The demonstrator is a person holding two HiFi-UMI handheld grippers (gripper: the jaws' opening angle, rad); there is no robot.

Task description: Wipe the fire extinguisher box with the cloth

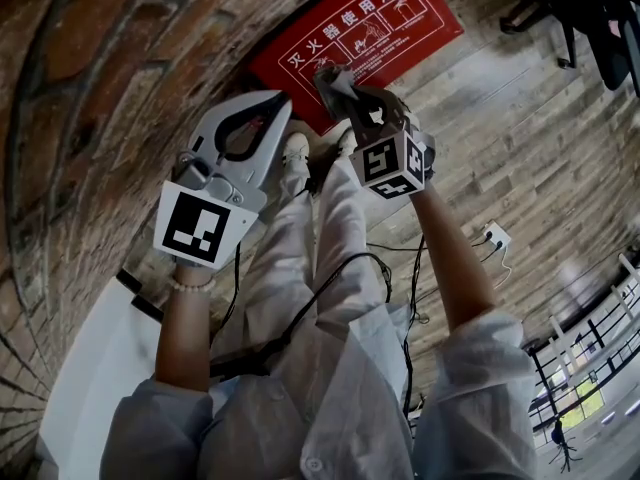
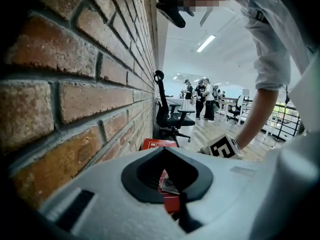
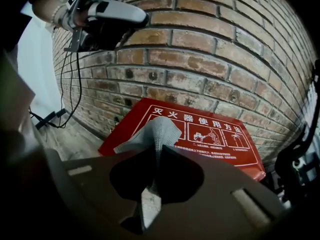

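My right gripper, jaws clamped on the grey cloth, points straight at the red fire extinguisher box, just short of it. My left gripper, jaws together on nothing, is the farther of the 2 from the box. The box's long axis follows the brick wall behind it.

an open-plan office. in the left gripper view, black swivel office chairs stand at 12 o'clock along a bare brick wall. a group of people stands beyond them at 1 o'clock, under strip lights on a white ceiling. in the head view a wood-plank floor spreads toward 2 o'clock and a metal railing runs at 4 o'clock. a white power strip with its cable lies at 3 o'clock, and a red fire extinguisher box sits at 12 o'clock by the wall.
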